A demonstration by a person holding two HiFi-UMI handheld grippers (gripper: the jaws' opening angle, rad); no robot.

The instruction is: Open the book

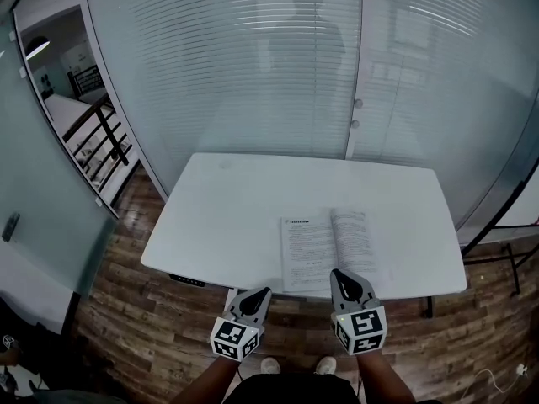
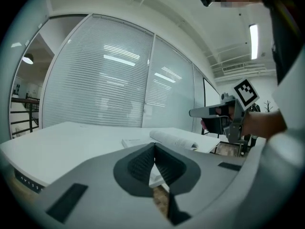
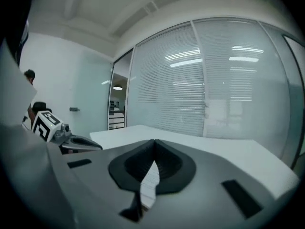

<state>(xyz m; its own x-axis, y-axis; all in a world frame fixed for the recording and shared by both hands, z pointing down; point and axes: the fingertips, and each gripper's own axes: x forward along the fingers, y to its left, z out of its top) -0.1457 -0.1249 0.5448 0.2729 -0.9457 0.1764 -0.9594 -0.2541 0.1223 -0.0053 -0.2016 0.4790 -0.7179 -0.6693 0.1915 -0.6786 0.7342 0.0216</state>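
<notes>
Left tongs: my left tongs point(image 1: 261, 292) are drawn together, the tips meeting with nothing between them point(image 2: 155, 146). In the head view they hang just off the desk's near edge, over the floor, to the left of the book.
Right tongs: my right tongs point(image 1: 337, 273) are also pressed together and hold nothing point(image 3: 154, 142). In the head view their tip lies over the book's near edge, about at the spine. The left gripper view shows them raised in the air point(image 2: 196, 112), apart from the pages.
Book: the book point(image 1: 328, 244) lies open on the desk, right of the middle and close to the near edge, printed pages up. The left page lies flat, while some leaves arch up at the middle point(image 2: 174, 138).
Desk: the desk point(image 1: 227, 213) is white with rounded corners, and only the book lies on it.
Tongs to each other: side by side, well apart, both pointing towards the desk point(image 3: 97, 148).
Surroundings: a glass wall point(image 1: 253, 74) with fine horizontal stripes stands behind the desk; the floor point(image 1: 126, 310) is dark wood planks.
</notes>
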